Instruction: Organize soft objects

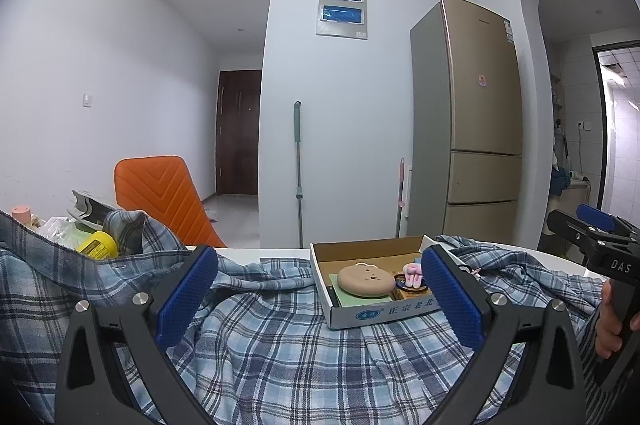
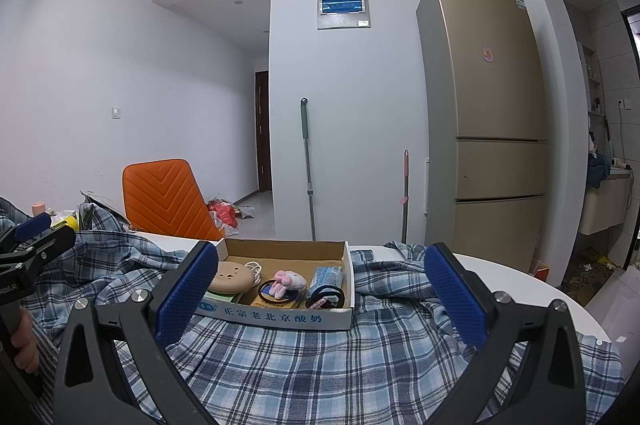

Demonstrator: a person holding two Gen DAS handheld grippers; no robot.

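Note:
A blue plaid shirt (image 1: 280,353) (image 2: 320,365) lies spread and rumpled over a white table. On it sits a shallow cardboard box (image 1: 360,315) (image 2: 280,315) holding a tan round plush (image 1: 365,281) (image 2: 232,277), a small pink bunny plush (image 1: 412,275) (image 2: 282,283), a blue packet (image 2: 329,277) and small oddments. My left gripper (image 1: 320,297) hovers open just above the shirt, facing the box. My right gripper (image 2: 320,295) is open too, the box between its blue pads (image 2: 188,293). Nothing is held.
An orange chair (image 1: 160,201) (image 2: 168,201) stands behind the table. Clutter with a yellow container (image 1: 98,245) sits at the far left. The white table edge (image 2: 520,285) curves on the right. A fridge (image 2: 492,105) and mop handles (image 2: 307,169) stand by the wall.

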